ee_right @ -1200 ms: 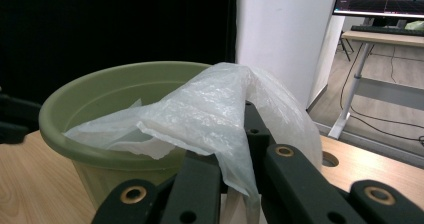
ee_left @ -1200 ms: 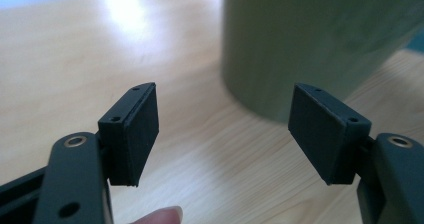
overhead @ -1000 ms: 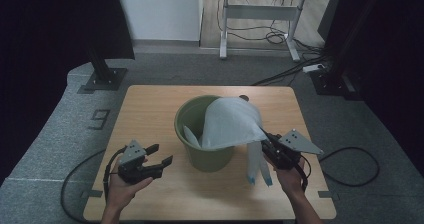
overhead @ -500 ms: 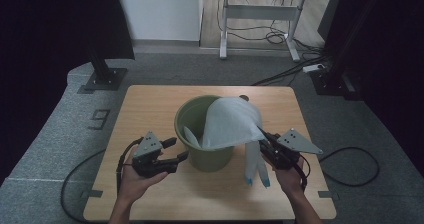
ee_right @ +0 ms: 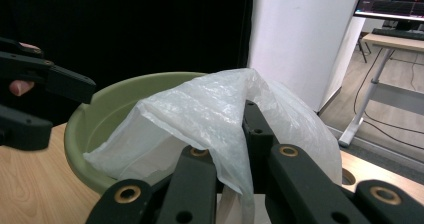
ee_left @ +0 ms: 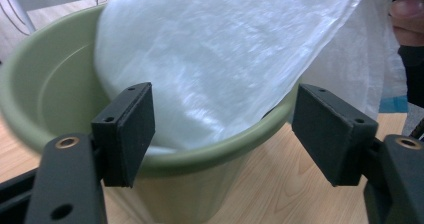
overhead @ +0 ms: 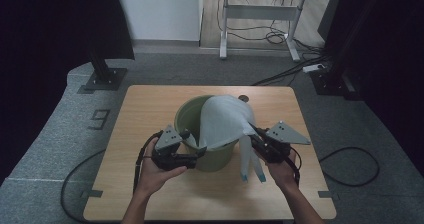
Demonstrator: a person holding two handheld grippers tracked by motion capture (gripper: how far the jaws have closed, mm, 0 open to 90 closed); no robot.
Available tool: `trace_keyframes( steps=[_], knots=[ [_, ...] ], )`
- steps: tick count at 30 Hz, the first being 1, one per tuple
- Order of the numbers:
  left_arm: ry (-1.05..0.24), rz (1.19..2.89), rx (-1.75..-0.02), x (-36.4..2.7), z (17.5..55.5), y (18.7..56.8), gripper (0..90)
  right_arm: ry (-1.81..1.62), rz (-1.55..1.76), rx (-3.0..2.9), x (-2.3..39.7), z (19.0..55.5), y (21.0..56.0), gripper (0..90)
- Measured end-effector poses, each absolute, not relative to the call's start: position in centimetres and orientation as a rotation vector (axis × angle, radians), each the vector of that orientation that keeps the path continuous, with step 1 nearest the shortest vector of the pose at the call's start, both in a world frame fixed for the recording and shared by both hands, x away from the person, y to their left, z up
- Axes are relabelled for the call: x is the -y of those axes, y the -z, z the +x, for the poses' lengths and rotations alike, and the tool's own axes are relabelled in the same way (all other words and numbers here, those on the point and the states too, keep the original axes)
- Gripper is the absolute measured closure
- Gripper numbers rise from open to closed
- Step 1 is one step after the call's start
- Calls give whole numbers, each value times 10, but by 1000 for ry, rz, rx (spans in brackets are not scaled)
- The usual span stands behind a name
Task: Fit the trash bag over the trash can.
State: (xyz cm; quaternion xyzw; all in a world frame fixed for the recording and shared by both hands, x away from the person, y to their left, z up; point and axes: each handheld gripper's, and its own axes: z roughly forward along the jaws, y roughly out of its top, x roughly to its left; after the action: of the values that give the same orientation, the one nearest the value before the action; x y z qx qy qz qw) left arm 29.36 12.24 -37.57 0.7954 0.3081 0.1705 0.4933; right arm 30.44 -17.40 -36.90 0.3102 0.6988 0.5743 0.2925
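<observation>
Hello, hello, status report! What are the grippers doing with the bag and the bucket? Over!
Right gripper shut on white plastic bag, draped over green bucket. Left gripper open, jaws just opening, at bucket's near rim, nothing pressed. Nothing in the way.

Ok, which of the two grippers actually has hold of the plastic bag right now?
The right gripper: its jaws are shut on the white bag at the green bin's rim. The left gripper is open, nothing between its pads.

You have 1 green bin (overhead: 186, 118) near the middle of 1 wooden table (overhead: 145, 104), 1 white plastic bag (overhead: 222, 121) draped over its right rim, and 2 grippers: left gripper (overhead: 196, 152), right gripper (overhead: 253, 134).
</observation>
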Motion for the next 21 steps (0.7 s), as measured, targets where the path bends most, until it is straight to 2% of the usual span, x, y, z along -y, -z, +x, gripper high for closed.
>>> trace_keyframes(
  steps=[5, 14, 21],
  knots=[
    [-428, 1942, -754, -110, 297, 376, 264, -1529, 828, -1863, 170, 307, 365, 837],
    [-431, 1952, -744, -90, 304, 374, 373, -1528, 836, -1865, 171, 308, 364, 831],
    [-422, 1969, -721, -81, 300, 375, 366, -1528, 860, -1859, 176, 311, 363, 832]
  ],
)
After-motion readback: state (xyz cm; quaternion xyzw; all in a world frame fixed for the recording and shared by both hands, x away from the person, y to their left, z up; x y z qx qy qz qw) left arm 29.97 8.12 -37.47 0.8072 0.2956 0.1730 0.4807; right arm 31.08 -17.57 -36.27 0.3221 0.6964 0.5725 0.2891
